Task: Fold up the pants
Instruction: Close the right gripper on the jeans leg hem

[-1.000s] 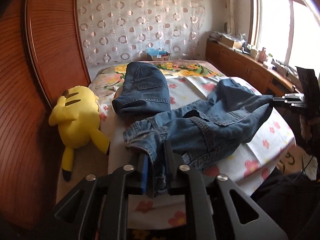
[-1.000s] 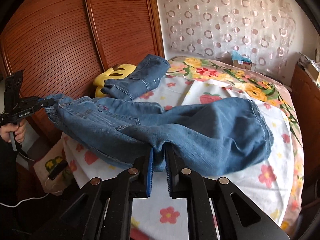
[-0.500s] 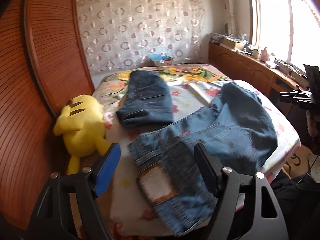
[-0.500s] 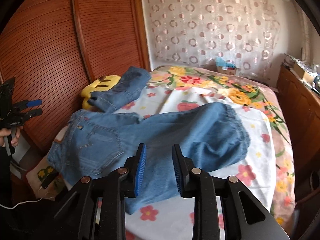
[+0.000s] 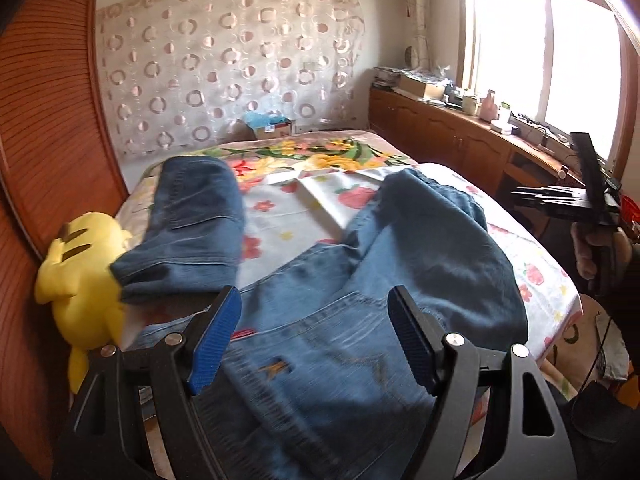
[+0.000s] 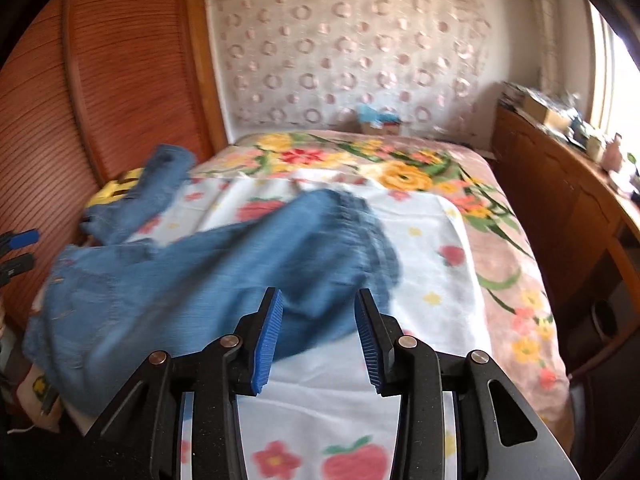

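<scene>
A soft yellow plush toy (image 5: 78, 276) is being pressed against ribbed wood panelling at L. Two denim pants are being shown on the flowered bedsheet (image 5: 304, 200): a folded pair (image 5: 192, 228) beside the toy, and an unfolded pair (image 5: 360, 320) spread w/ creases at centre. L gripper (image 5: 314, 338) is being held released, nothing clamped; R gripper (image 6: 318, 336) is being opened, jaws empty.

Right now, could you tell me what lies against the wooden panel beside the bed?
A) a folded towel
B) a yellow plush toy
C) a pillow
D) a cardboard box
B: the yellow plush sits at the bed's edge against the panel.
</scene>
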Demonstrator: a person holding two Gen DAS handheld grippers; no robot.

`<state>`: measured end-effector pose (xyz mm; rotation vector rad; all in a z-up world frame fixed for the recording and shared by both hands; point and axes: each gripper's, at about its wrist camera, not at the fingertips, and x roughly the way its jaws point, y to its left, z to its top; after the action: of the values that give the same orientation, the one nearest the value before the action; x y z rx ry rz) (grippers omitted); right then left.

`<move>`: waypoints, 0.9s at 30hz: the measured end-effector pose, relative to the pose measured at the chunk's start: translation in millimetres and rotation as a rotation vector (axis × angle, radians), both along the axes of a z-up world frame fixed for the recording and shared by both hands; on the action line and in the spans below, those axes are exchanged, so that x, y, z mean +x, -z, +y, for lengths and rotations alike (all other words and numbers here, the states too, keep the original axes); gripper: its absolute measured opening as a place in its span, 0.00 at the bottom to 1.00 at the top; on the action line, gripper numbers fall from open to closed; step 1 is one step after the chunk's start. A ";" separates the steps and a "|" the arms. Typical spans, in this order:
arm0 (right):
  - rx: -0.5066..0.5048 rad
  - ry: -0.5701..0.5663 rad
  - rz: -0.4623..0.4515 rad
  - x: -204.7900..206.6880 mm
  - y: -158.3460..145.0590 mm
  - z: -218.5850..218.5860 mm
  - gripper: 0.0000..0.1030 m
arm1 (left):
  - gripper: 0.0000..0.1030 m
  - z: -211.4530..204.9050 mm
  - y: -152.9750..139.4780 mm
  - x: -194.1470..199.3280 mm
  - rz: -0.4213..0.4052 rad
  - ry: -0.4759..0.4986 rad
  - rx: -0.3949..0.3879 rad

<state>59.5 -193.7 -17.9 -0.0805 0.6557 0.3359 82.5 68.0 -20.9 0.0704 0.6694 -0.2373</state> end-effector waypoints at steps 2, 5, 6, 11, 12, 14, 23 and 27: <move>-0.002 0.030 0.028 17.8 10.9 -2.9 0.38 | 0.74 -7.4 5.1 7.7 0.009 0.010 -0.011; 0.000 0.058 0.073 43.2 28.4 -1.9 0.38 | 0.74 -16.1 13.1 16.0 0.023 0.015 -0.023; 0.007 0.064 0.091 52.0 34.6 0.3 0.38 | 0.74 -18.0 14.7 18.1 0.027 0.017 -0.027; 0.030 0.099 0.153 89.9 51.9 9.1 0.38 | 0.74 -27.7 26.4 23.8 0.046 0.023 -0.036; 0.033 0.106 0.163 96.9 55.6 8.4 0.38 | 0.74 -28.7 28.9 23.3 0.051 0.024 -0.038; 0.056 0.111 0.185 103.4 57.7 6.7 0.38 | 0.74 -31.5 34.5 24.8 0.065 0.023 -0.039; 0.093 0.028 0.175 107.5 46.2 -3.1 0.08 | 0.74 -31.8 55.8 29.2 0.110 0.006 -0.042; 0.102 0.078 0.068 95.4 17.7 -22.3 0.06 | 0.74 -33.0 61.9 28.7 0.119 0.004 -0.029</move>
<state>154.9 -216.0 -35.6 0.0542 0.7059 0.2973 111.2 35.0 -82.8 0.0303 0.7839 -0.2559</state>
